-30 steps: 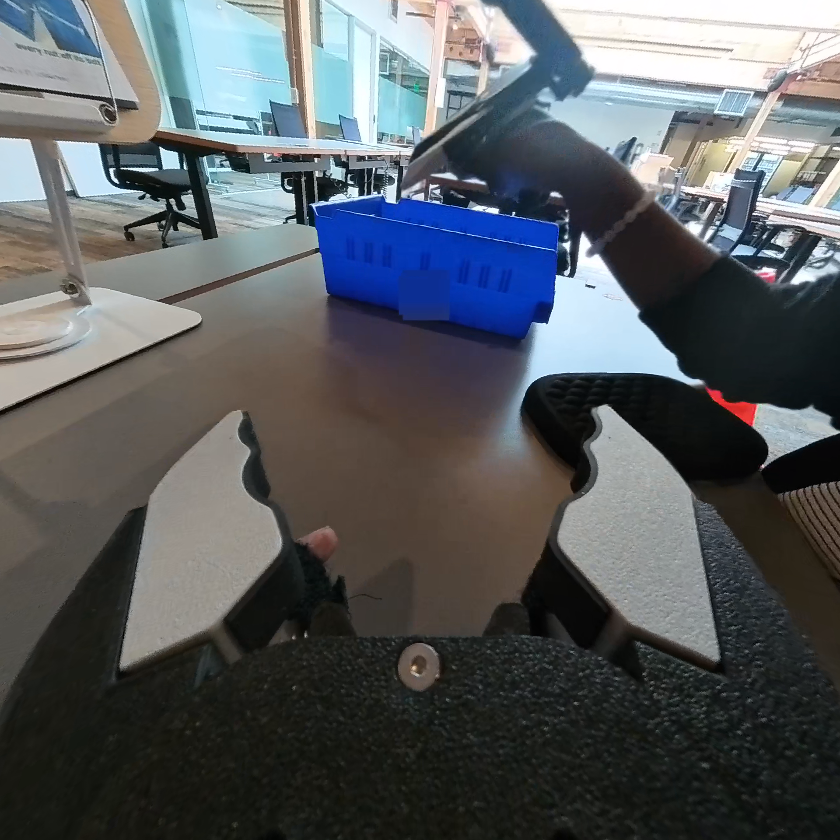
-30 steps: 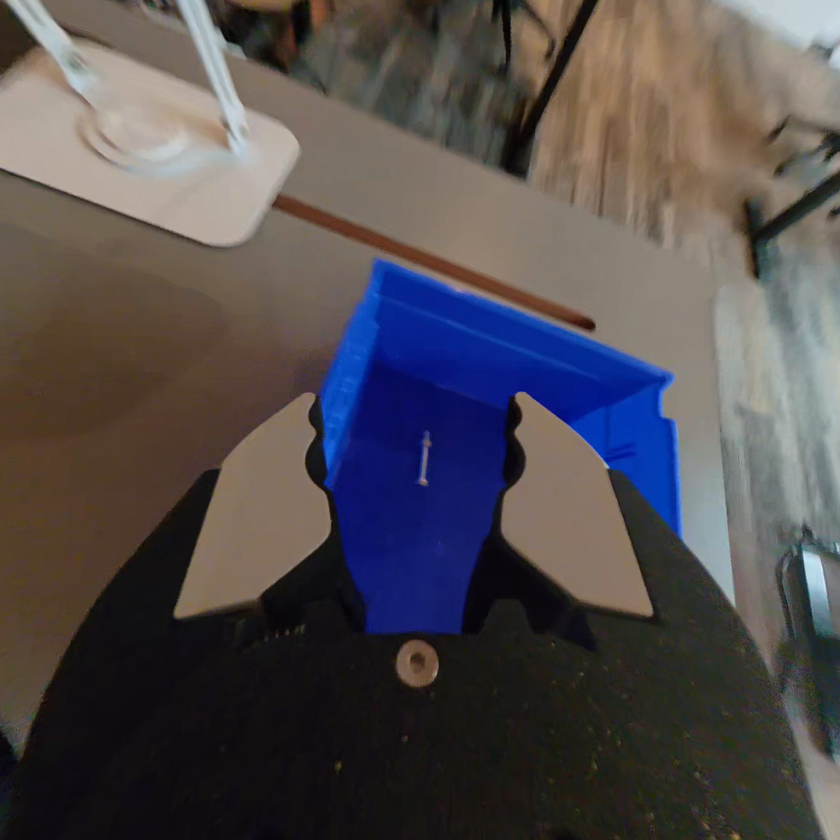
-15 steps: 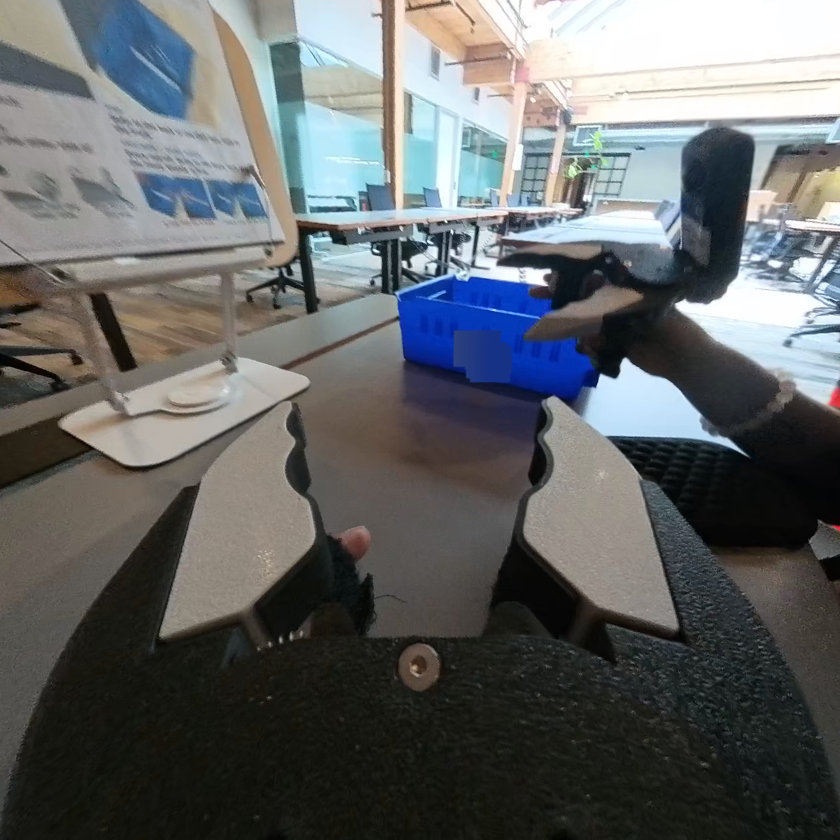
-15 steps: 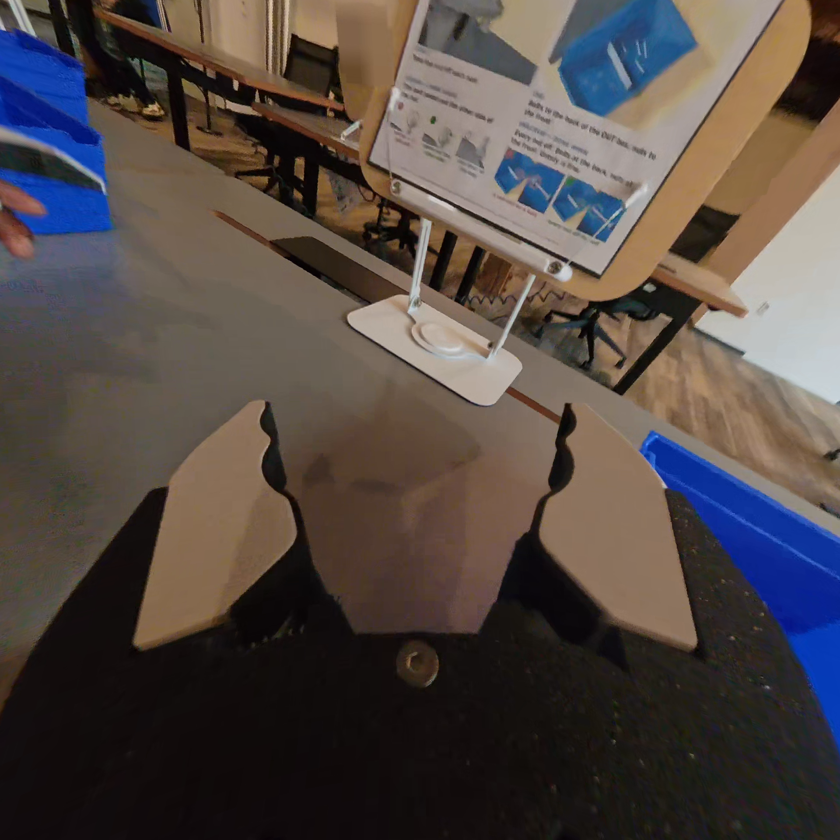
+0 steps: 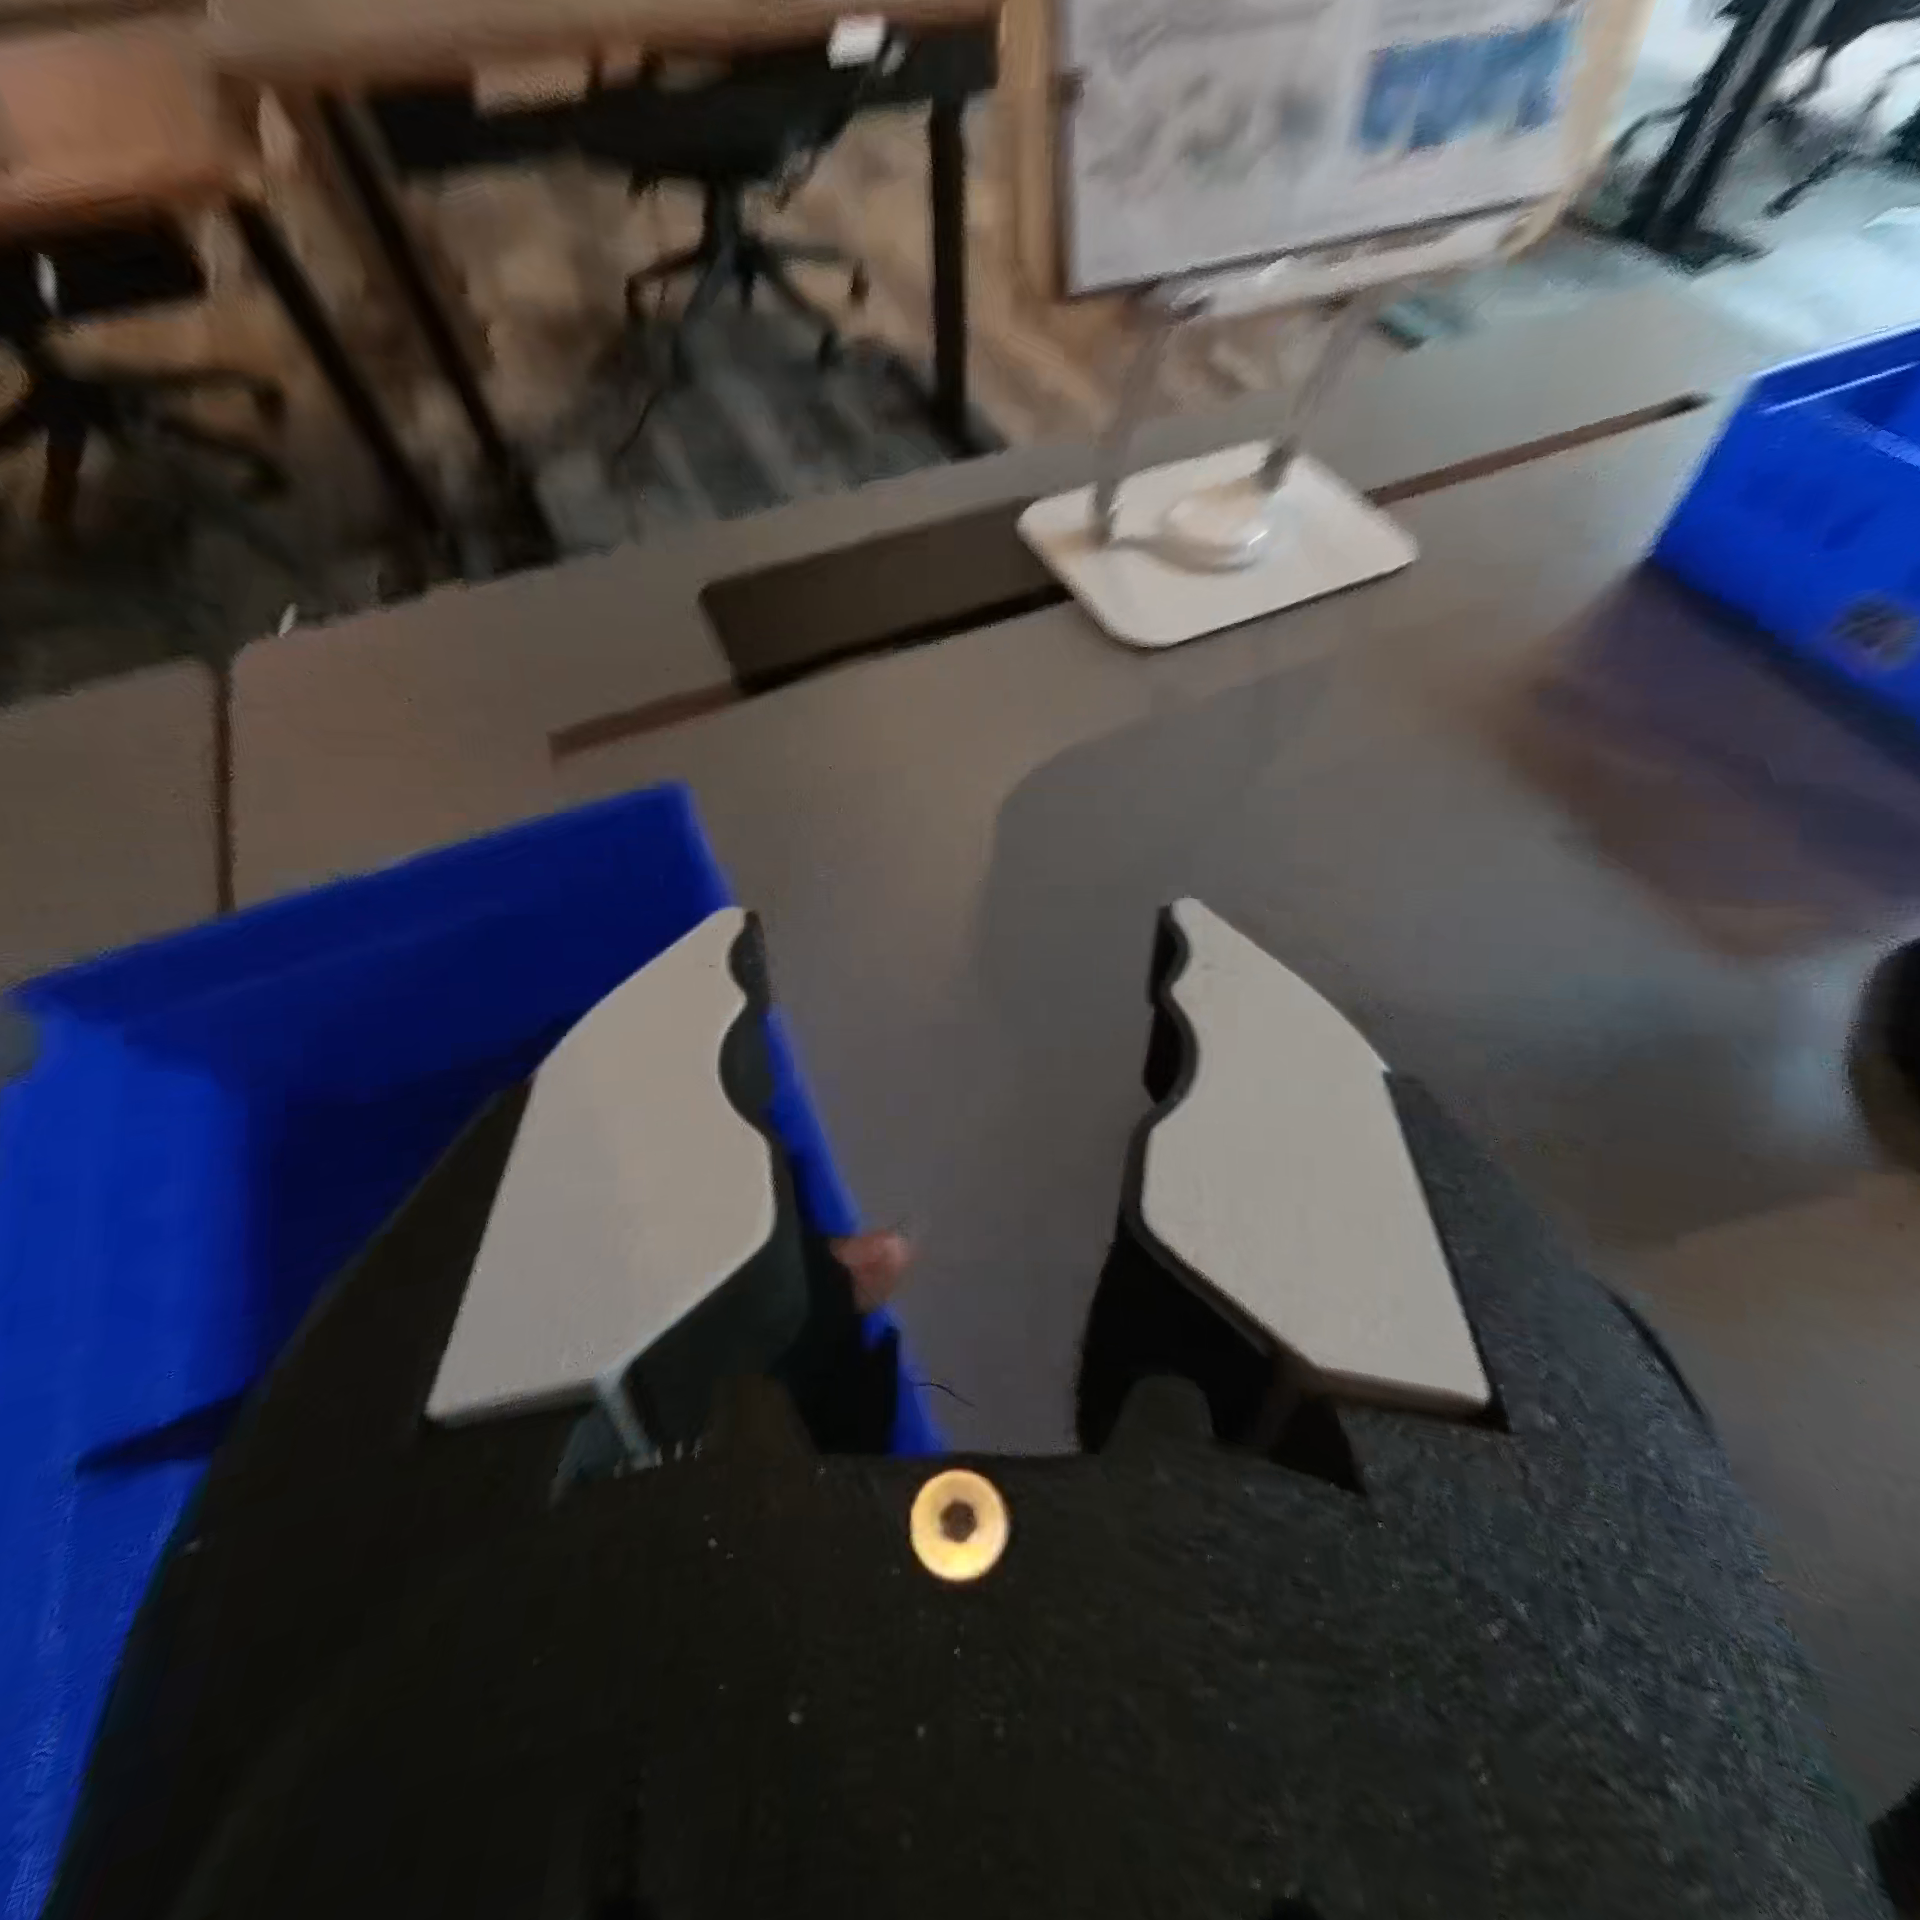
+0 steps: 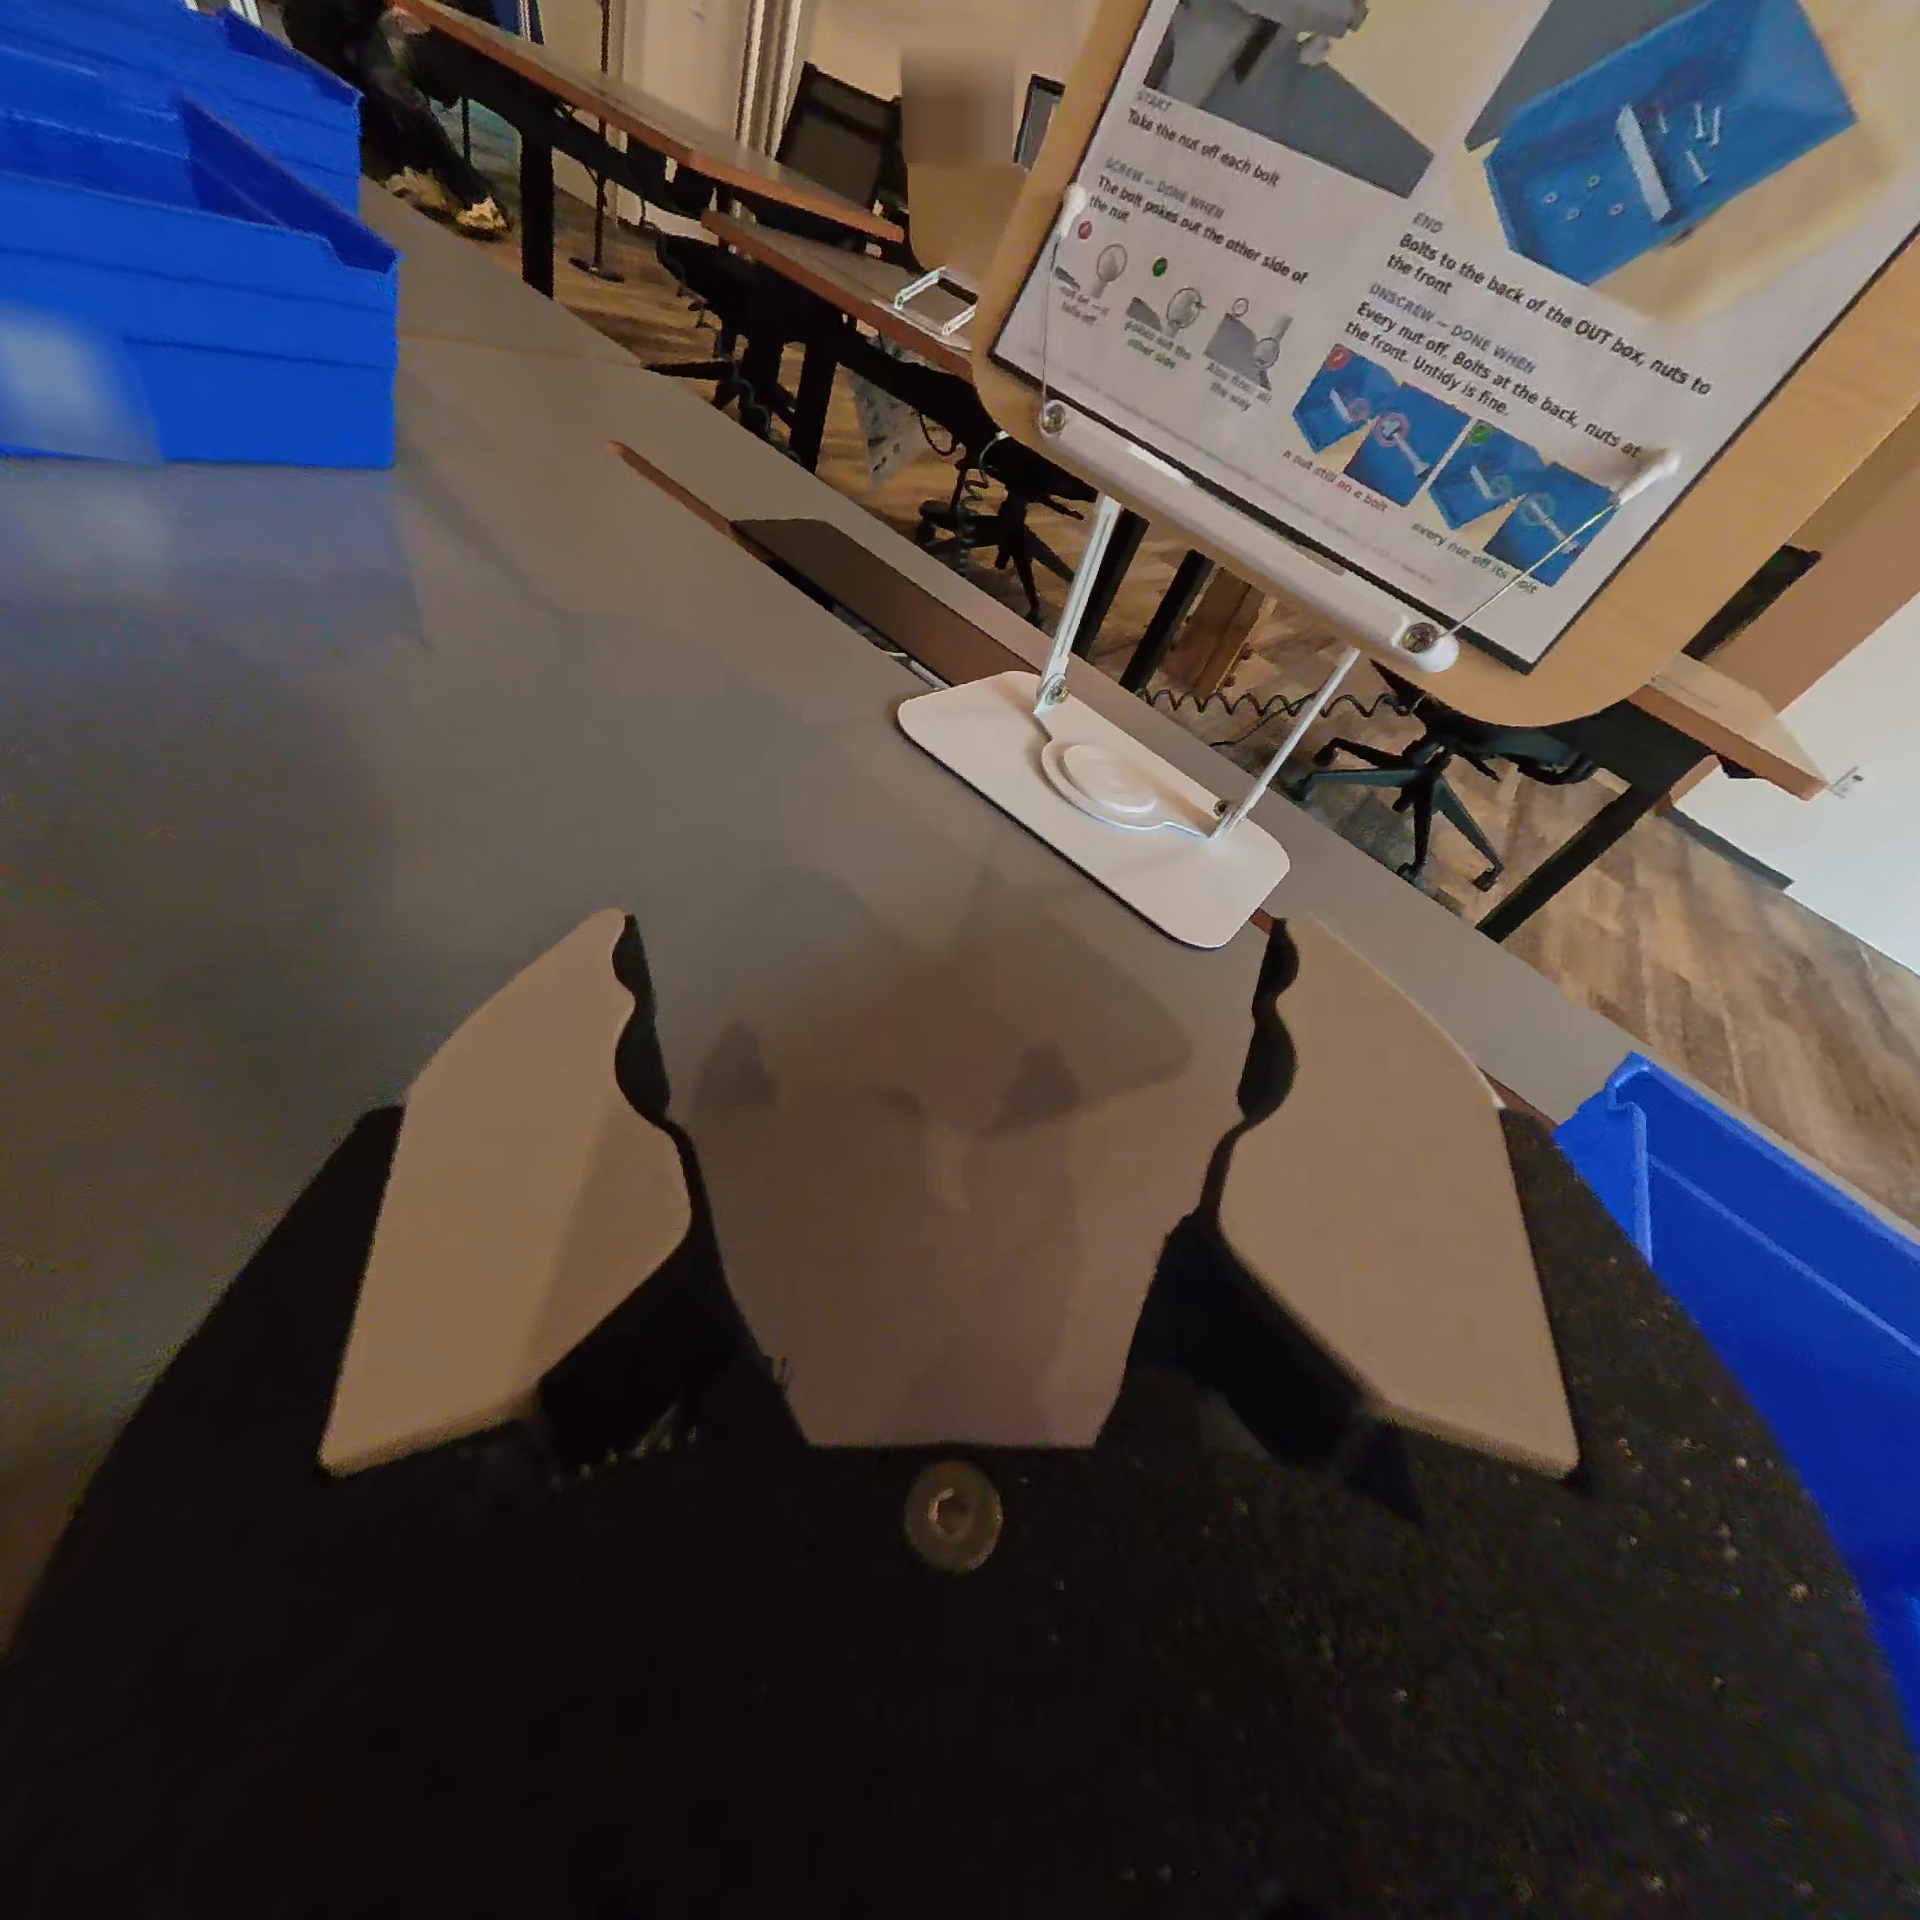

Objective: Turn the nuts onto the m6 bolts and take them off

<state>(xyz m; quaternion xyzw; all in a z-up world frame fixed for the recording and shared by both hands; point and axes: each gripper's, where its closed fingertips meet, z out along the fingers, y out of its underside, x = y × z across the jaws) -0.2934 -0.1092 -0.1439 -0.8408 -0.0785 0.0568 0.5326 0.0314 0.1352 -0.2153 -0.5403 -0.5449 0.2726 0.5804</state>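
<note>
Although no nut or bolt shows, expect small, rigid, slippery steel; grip bolts across the shank. Left gripper (image 5: 961,925) and right gripper (image 6: 951,935) fingers stand apart, empty, above the desk (image 6: 312,831).

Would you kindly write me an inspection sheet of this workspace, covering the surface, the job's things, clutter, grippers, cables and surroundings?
Surface: grey table, bare in front of both grippers.
Job's things: blue bin beside the left gripper; another blue bin at the right gripper's right; stacked blue bins farther off. No nuts or bolts seen.
Clutter: instruction board on a white stand.
Grippers: left gripper open, nothing between its fingers; right gripper open wide, nothing between its fingers.
Cables: coiled black cable behind the table.
Surroundings: office desks, wheeled chairs, wooden floor. Left view is blurred.
</note>
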